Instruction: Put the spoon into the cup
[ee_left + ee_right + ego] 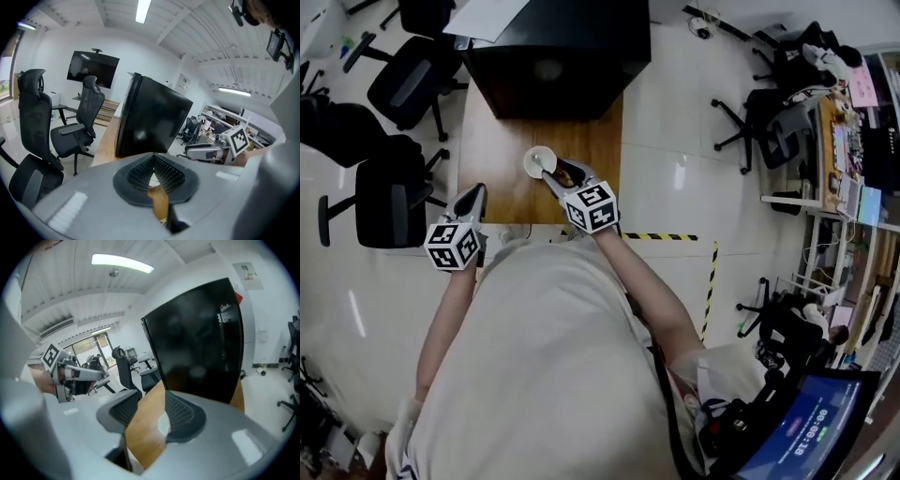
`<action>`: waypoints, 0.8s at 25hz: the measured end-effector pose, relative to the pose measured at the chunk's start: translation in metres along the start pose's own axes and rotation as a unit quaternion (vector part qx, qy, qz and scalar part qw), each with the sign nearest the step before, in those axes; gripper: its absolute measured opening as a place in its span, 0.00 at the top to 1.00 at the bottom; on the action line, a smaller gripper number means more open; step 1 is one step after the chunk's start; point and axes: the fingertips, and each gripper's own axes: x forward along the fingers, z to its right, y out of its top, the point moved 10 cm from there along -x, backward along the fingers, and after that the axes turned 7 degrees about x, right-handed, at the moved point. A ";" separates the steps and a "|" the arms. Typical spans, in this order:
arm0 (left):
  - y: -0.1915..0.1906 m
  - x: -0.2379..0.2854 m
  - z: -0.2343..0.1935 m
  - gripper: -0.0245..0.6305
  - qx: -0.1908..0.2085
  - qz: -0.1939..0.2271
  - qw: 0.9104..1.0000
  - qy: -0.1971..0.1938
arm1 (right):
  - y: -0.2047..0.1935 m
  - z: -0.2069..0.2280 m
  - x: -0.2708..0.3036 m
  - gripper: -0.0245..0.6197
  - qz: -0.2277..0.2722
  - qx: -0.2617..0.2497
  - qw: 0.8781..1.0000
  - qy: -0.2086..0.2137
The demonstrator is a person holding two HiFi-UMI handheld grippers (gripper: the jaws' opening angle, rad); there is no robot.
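A white cup (536, 160) stands on the wooden table (499, 141), in front of a black box. My right gripper (555, 172) hovers just at the cup's near right side, jaws open with nothing between them. In the right gripper view the gap (152, 411) shows bare wood and part of the cup (162, 423) low between the pads. My left gripper (476, 194) hangs at the table's near left edge, away from the cup. Its pads meet at the tips (153, 161) and hold nothing. No spoon can be made out in any view.
A large black box (558, 47) fills the table's far end. Office chairs (389, 202) stand left of the table, and another (405, 82) behind it. Yellow-black tape (666, 236) marks the floor to the right. Cluttered desks (853, 141) line the far right.
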 end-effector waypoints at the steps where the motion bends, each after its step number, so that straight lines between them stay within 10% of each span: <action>1: 0.006 0.000 0.001 0.96 0.000 0.004 1.000 -0.008 | 0.006 -0.004 -0.004 0.68 0.007 0.000 1.000 -0.003; 11: 0.041 -0.033 -0.005 0.96 0.021 0.040 0.994 -0.098 | 0.032 -0.052 -0.049 0.75 0.114 0.063 0.990 -0.059; 20: -0.002 -0.045 -0.024 0.96 0.035 -0.026 0.985 -0.167 | -0.021 -0.095 -0.071 0.75 0.142 0.114 0.978 -0.098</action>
